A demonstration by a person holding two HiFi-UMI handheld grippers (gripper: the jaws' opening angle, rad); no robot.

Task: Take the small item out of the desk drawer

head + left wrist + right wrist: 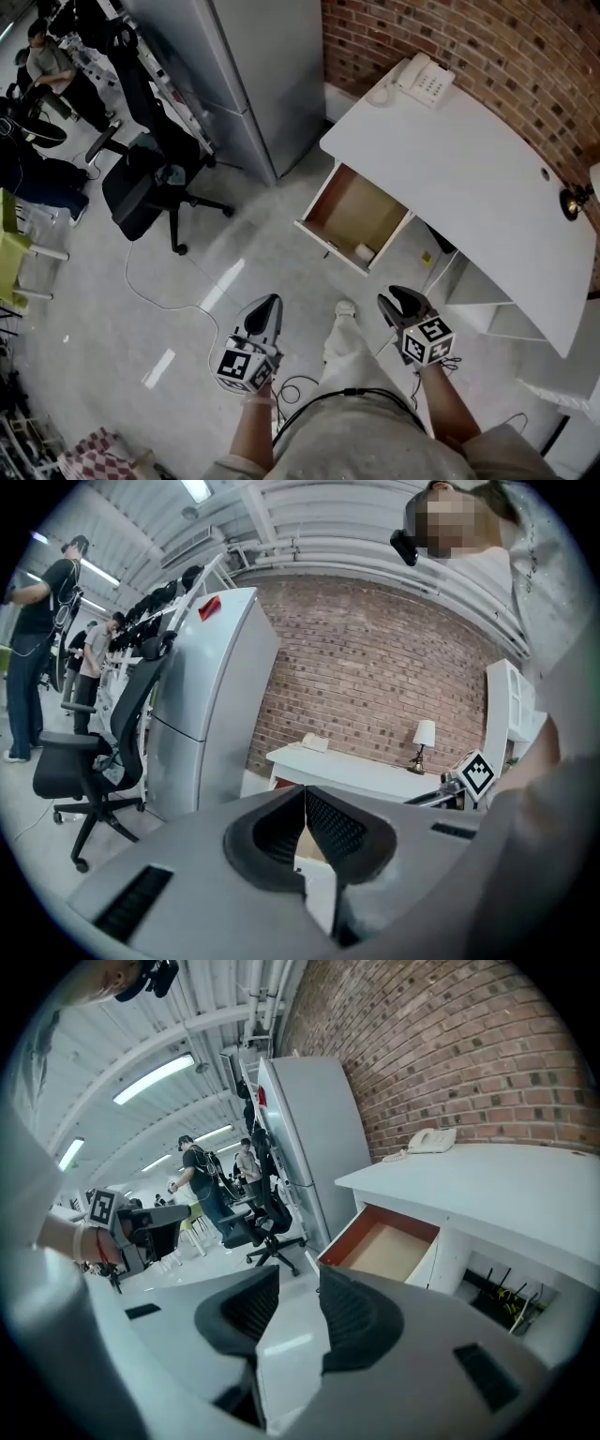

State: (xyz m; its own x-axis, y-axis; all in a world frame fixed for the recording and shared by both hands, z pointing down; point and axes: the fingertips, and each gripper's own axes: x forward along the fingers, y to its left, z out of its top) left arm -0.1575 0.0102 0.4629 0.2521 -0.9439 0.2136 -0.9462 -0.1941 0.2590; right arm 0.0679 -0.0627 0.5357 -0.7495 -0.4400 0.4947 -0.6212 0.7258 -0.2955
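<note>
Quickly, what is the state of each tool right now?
Left tool: closed, holding nothing.
Right tool: open, holding nothing.

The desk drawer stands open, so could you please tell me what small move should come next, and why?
Probably ease the right tool forward and down toward the small white item in the front corner of the drawer: that tool is open, empty, and short of the drawer.

No words, brands or numbers can be read. The red sticker (pixel 208 607) near the refrigerator's (pixel 202 714) top is too small to make out.
</note>
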